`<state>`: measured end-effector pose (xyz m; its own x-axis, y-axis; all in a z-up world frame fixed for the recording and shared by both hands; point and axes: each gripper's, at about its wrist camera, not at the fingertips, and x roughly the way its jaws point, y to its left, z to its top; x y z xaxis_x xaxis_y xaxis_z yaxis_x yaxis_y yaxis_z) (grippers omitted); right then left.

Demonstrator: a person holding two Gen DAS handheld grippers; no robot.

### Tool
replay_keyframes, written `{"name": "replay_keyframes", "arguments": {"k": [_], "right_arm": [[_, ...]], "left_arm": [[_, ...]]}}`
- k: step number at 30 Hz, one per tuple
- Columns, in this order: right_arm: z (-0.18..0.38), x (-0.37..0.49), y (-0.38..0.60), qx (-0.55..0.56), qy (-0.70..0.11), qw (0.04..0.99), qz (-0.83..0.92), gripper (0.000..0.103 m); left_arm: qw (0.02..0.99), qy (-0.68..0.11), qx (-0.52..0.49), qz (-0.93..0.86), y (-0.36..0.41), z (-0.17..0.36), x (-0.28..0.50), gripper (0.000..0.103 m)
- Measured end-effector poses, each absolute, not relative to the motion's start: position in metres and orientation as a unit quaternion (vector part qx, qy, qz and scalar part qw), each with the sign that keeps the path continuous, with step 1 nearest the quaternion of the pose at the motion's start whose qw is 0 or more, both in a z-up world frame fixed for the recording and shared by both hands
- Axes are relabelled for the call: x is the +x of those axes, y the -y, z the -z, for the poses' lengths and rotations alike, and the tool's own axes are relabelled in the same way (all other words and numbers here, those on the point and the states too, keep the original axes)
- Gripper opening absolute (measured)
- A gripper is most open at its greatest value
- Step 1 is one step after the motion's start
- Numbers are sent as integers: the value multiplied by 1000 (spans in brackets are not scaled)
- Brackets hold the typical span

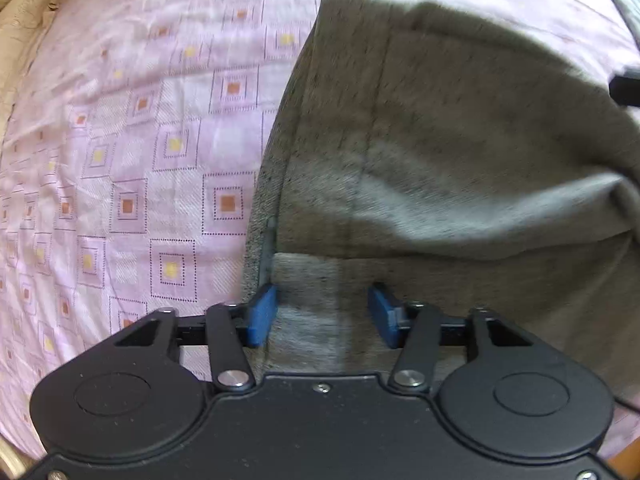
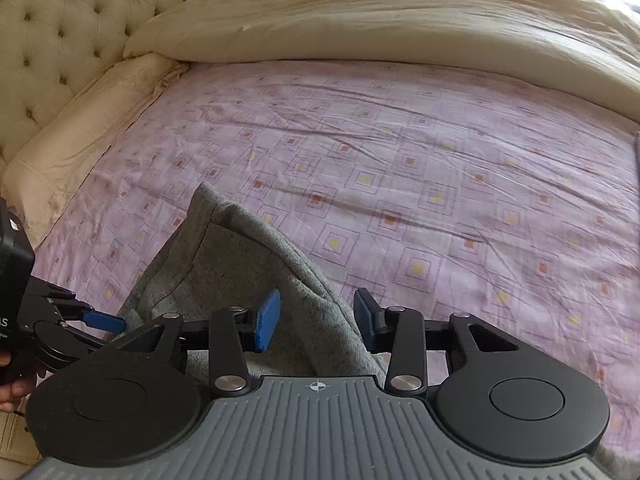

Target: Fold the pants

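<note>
Grey knit pants [image 1: 460,140] lie folded on the pink patterned bed sheet [image 1: 140,140], with a loose flap lying across them. My left gripper [image 1: 323,314] is open, its blue pads [image 1: 262,314] astride the near edge of the pants, cloth between them. In the right wrist view the pants [image 2: 248,264] rise in a bunched ridge. My right gripper [image 2: 317,318] is open with the cloth running between its pads [image 2: 266,320]. The left gripper [image 2: 105,322] shows at the left edge, at the pants' side.
A cream duvet [image 2: 400,20] is piled across the far side of the bed. A tufted cream headboard [image 2: 60,20] and a bolster [image 2: 80,136] run along the left. The pink sheet [image 2: 440,180] stretches beyond the pants.
</note>
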<state>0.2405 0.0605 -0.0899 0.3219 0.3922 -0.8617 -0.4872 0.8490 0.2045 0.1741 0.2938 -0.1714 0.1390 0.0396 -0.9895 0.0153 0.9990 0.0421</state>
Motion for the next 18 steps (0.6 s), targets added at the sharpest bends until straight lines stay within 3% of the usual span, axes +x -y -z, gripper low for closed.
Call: {"name": "replay_keyframes", "arguments": {"k": [3,8,9,10,11,18], "right_arm": [[105,255,-69,-68,-544,787,-282,55],[121,263,-81,-88,-576,758,-293,54],[120,263,-83,-89,-578,756,-295,48],[117,261,-87,-96,-573,760,-291,23],[110,258,-89,-101,-561,770,-286,14],[22,211,-84,-47,-452,826,-334,12]], "left_arm": [[754,-657,-4,2,-303,175,173,65],[757,-653,4,10,-305,178,170,70],[758,-652,5,9,-305,178,169,70],[759,-651,3,7,-305,179,170,70],[759,-651,2,6,-305,177,169,70],[760,-647,-48,-23,-324,161,159,62]]}}
